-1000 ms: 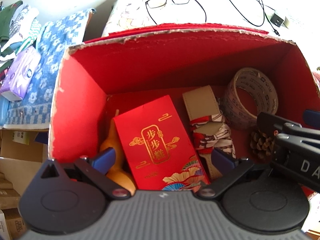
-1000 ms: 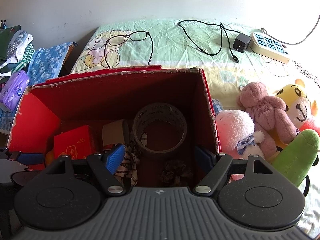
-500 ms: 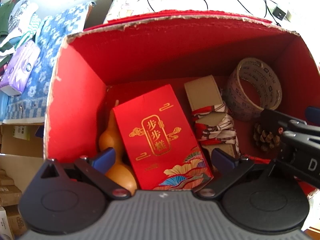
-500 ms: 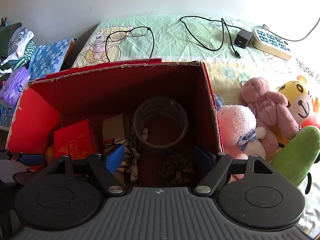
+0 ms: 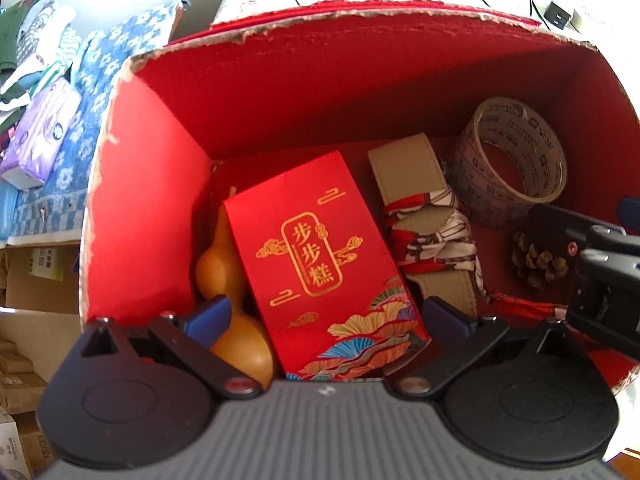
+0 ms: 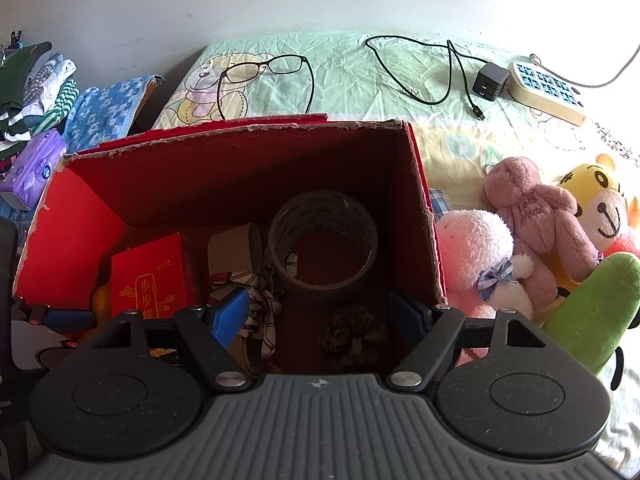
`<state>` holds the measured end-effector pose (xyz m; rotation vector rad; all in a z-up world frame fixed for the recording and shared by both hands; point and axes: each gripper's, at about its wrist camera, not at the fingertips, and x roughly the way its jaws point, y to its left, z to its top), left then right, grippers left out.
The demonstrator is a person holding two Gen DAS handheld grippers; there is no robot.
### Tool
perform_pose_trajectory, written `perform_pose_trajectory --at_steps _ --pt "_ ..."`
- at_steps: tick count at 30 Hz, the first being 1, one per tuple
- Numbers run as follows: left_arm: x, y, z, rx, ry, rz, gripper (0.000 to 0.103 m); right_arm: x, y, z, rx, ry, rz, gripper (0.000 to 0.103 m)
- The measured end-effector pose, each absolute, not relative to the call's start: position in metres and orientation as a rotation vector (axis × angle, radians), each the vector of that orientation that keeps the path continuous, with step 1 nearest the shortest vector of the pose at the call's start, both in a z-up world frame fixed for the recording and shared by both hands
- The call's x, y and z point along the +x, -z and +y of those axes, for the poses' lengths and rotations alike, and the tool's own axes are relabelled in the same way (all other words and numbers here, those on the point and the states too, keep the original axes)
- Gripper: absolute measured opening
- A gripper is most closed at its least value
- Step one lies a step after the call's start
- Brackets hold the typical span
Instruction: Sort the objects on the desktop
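Observation:
An open red cardboard box [image 5: 280, 88] [image 6: 224, 168] holds a red gift packet with gold writing [image 5: 320, 256] [image 6: 148, 276], an orange gourd [image 5: 224, 280], a beige strap wrapped in a patterned scarf [image 5: 432, 232] [image 6: 236, 248], a tape roll [image 5: 516, 160] [image 6: 324, 248] and a pine cone [image 5: 536, 260] [image 6: 352, 332]. My left gripper [image 5: 324, 316] is open and empty, its fingers either side of the packet's near end. My right gripper [image 6: 320, 312] is open and empty above the pine cone; it also shows at the right edge of the left wrist view [image 5: 600, 264].
The box stands on a bed sheet [image 6: 360, 80]. Behind it lie glasses [image 6: 264, 72], a charger with cable [image 6: 488, 80] and a power strip [image 6: 548, 92]. Plush toys [image 6: 532, 224] crowd the box's right side. Folded clothes [image 6: 40, 80] and a tissue pack [image 6: 32, 168] lie at left.
Both grippers have dropped lower and closer into the box. The left one now straddles the red packet's near end. Both stay open.

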<state>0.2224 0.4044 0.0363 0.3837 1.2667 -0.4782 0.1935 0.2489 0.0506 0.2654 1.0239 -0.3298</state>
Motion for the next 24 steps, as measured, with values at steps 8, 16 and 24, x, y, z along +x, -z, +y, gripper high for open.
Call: perform_pose_trajectory --at_steps 8,16,24 --pt "0.217 -0.037 0.407 0.391 0.479 1.260 0.102 0.190 -0.047 0.253 0.263 0.327 1.036 0.078" --pt "0.212 -0.034 0.407 0.400 0.487 1.240 0.102 0.188 -0.045 0.258 0.233 0.343 1.011 0.079" --pt "0.216 -0.035 0.402 0.398 0.497 1.232 0.102 0.186 -0.045 0.257 0.240 0.336 1.008 0.079"
